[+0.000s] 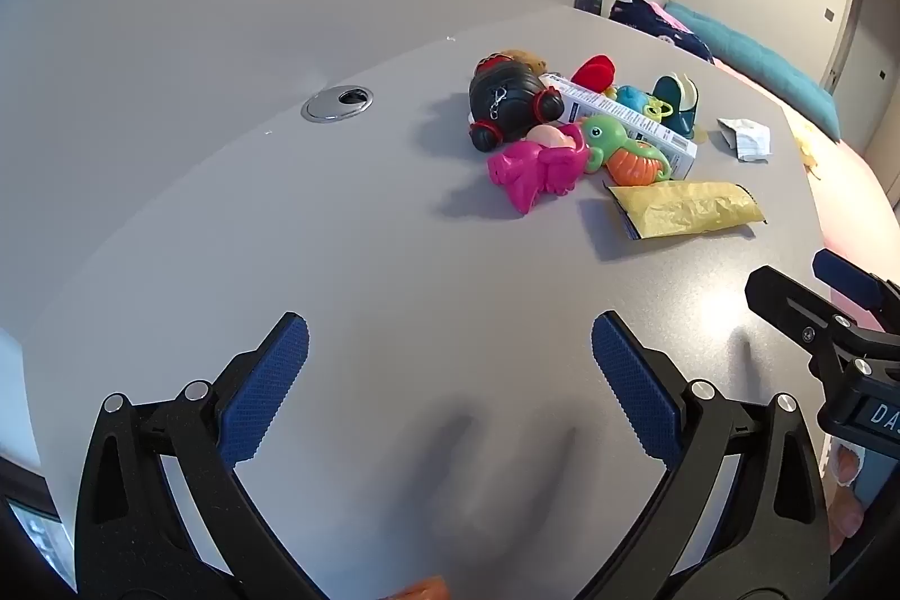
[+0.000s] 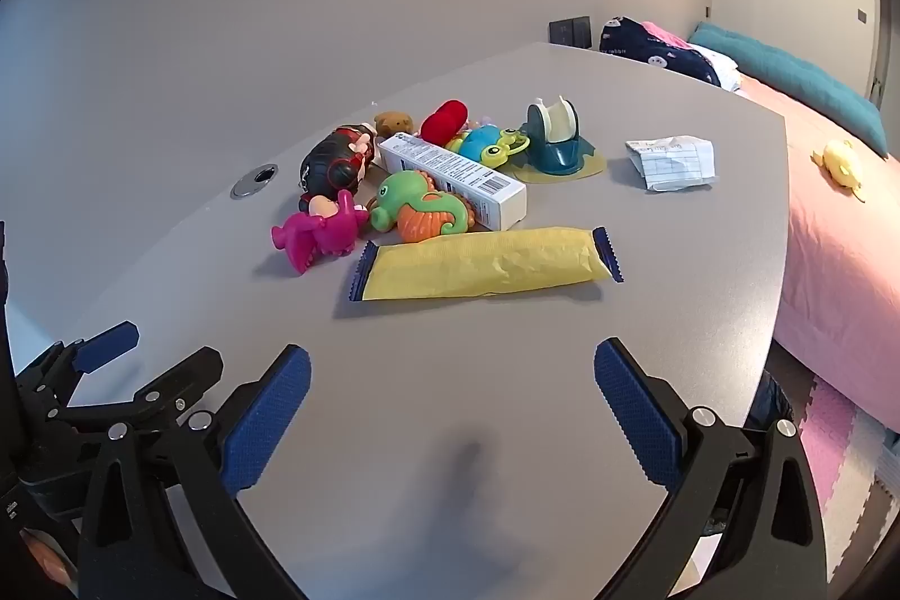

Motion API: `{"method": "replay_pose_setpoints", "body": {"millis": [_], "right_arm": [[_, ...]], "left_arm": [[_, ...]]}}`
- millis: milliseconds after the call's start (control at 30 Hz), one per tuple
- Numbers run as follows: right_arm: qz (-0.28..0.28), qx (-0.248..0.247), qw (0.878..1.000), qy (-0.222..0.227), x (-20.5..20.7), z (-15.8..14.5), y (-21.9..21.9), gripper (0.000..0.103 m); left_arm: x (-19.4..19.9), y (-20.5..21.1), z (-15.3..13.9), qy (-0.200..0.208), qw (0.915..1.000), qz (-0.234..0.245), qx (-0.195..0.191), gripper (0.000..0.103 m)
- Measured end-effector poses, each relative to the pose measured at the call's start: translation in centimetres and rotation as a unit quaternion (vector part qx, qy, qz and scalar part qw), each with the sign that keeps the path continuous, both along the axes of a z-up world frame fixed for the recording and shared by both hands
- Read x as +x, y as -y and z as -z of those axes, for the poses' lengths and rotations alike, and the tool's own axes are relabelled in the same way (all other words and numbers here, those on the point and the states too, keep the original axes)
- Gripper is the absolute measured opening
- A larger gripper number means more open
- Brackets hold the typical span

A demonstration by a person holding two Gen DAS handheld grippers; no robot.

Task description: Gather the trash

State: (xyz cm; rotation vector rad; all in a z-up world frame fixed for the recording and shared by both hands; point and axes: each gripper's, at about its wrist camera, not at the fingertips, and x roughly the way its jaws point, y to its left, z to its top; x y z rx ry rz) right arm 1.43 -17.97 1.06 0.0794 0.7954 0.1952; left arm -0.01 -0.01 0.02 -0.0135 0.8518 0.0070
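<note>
Grey speckled laminate covers the desk (image 2: 647, 296), and both tools hang above its near part, tilted steeply down toward it. The left tool (image 1: 450, 347) has its blue ribbed pads (image 1: 264, 397) spread wide with only bare desk between them. The right tool (image 2: 453, 375) is spread just as wide and also holds nothing. Each tool shows at the edge of the other's view, so the two sit side by side, near each other.

The trash lies farther back on the desk. A yellow wrapper (image 2: 484, 262) with dark blue crimped ends lies flat, nearest the right tool. Just behind it a white carton (image 2: 455, 175) rests among the toys, beside a green and orange seahorse toy (image 2: 422, 206). A crumpled paper (image 2: 672, 161) lies apart, toward the desk's right edge. A pink toy (image 2: 320, 231), a black and red doll (image 2: 334, 161) and a teal toy (image 2: 554, 139) make up the rest of the heap. No bin or other container shows in either view. A round metal cable grommet (image 1: 337, 101) sits in the desk left of the heap.
</note>
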Motion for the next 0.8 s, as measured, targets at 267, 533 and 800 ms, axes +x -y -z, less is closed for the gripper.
{"method": "replay_pose_setpoints", "body": {"millis": [267,533,800], "right_arm": [[0.0,0.0,1.0,0.0,-0.02,-0.02,-0.06,0.101],[-0.001,0.0,1.0,0.0,-0.09,-0.02,-0.09,0.101],[0.0,-0.001,1.0,0.002,-0.2,-0.16,-0.14,0.101]], "left_arm": [[0.02,0.0,0.04,0.0,1.0,0.003,-0.001,0.097],[0.52,-0.34,0.14,0.0,1.0,0.003,-0.003,0.097],[0.32,-0.12,-0.22,0.001,1.0,0.006,-0.002,0.097]]}}
